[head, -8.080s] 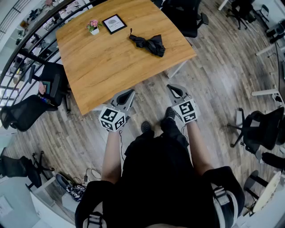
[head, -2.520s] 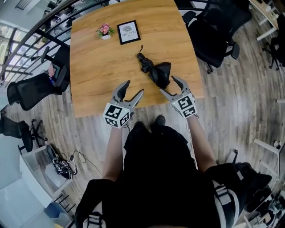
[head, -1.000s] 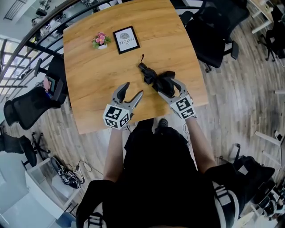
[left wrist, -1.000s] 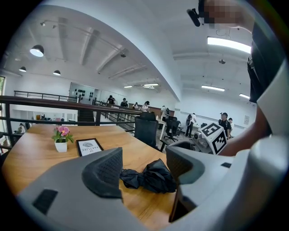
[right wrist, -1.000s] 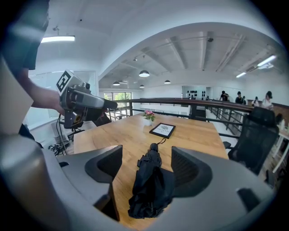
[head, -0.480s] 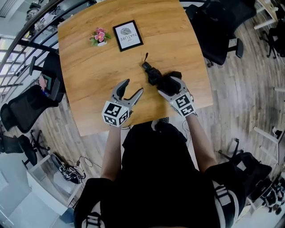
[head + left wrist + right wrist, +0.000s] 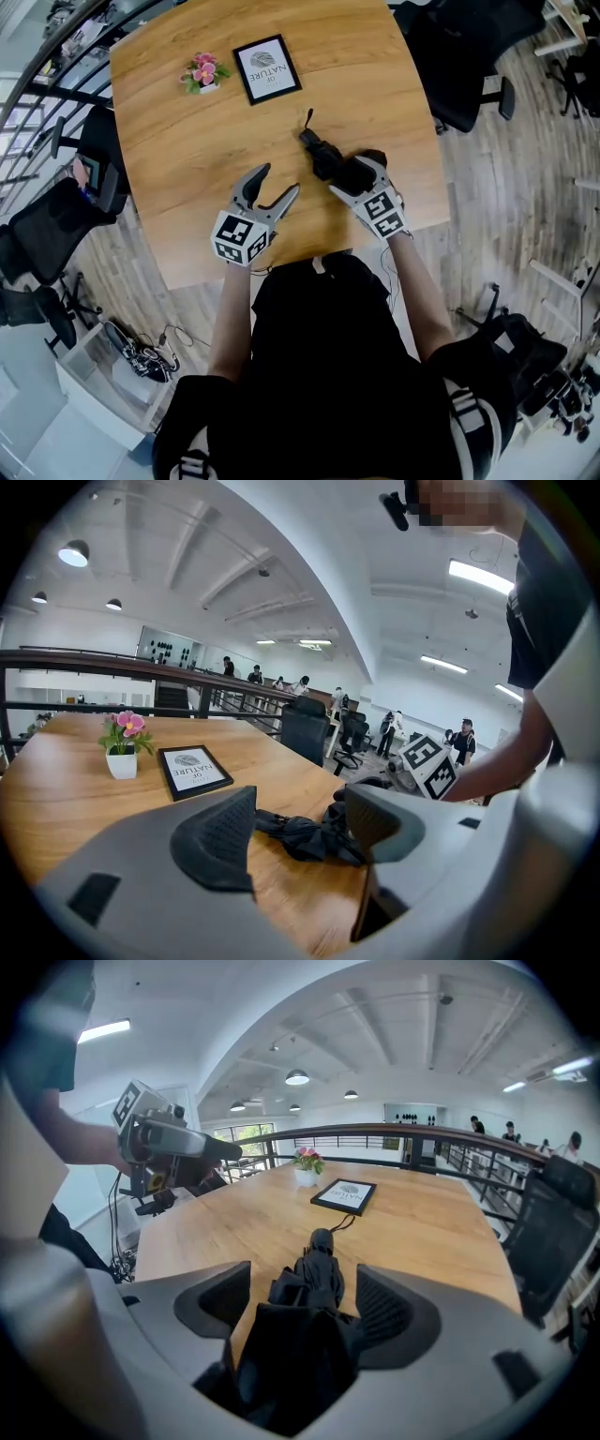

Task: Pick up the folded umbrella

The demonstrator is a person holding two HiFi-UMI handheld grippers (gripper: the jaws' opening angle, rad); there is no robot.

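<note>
Two claws work over a wooden tabletop (image 7: 187, 122), where a folded black umbrella (image 7: 322, 155) lies right of centre, towards the right edge. The right claw (image 7: 357, 174) stands wide open astride the umbrella's near end, its jaws having just been spreading. Bunched cloth fills the gap between them, but the pads do not appear to press on it. The left claw (image 7: 277, 182), also open and empty, hangs just left of the umbrella without touching it.

The likeliest trouble is a grip on slack cloth alone. Closed there, the jaws could pinch fabric while the stiff shaft slides out, or the far end could droop and swing on the lift. Pressing lower might also jam the jaw tips against the wood or shove the umbrella away.

The umbrella's long axis runs from near right to far left. Its handle and wrist strap point away towards a framed print (image 7: 267, 68) and a small pot of pink flowers (image 7: 202, 73) at the far side, and the bulkier canopy end faces the person.
</note>
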